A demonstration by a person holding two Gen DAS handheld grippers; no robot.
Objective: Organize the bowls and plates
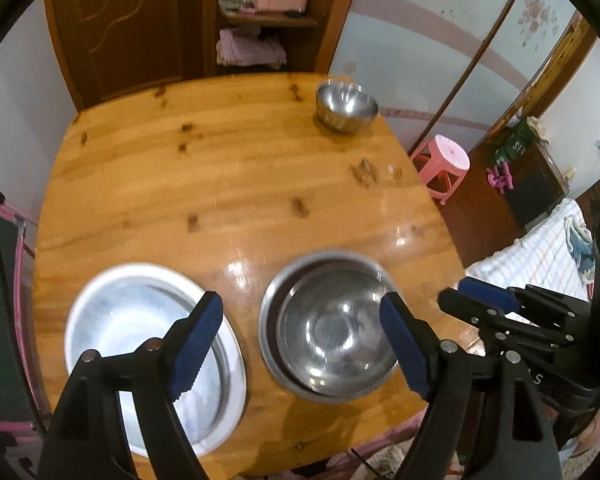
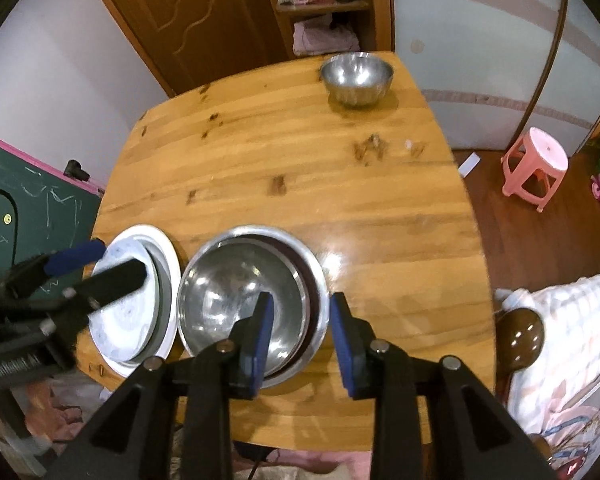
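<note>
Here the wooden table (image 1: 228, 184) carries three groups of dishes. Near the front edge sits a steel bowl (image 2: 236, 300), shiny and dented with reflections, nested inside a wider metal basin (image 2: 314, 276); a dark band of the basin's inner wall shows along the bowl's right side, so the bowl lies off-centre toward the left. In the left wrist view the same steel bowl (image 1: 336, 332) rests toward the lower right of the metal basin (image 1: 269, 304). Just beside this pair, to the left, is a white plate (image 2: 168, 248) with a broad rim, and a pale patterned plate (image 2: 124, 332) lies in it, tilted so that one edge rides up on the white rim. In the left wrist view this stack is blurred and reads as a single white plate (image 1: 100, 292) with a pale bluish centre. A second, smaller steel bowl (image 2: 356, 76) stands alone and upright near the far right corner of the table, well apart from the others; it holds nothing that can be seen, and it also shows in the left view as the smaller steel bowl (image 1: 346, 108). The left gripper (image 1: 300, 344) hangs released, its blue-padded jaws spread wide above the gap between the plate stack and the basin, grasping nothing. The right gripper (image 2: 300, 340) is also released, jaws apart and straddling the basin's near right rim without clearly touching it. A pink stool (image 2: 534, 164) stands on the floor to the right of the table.
</note>
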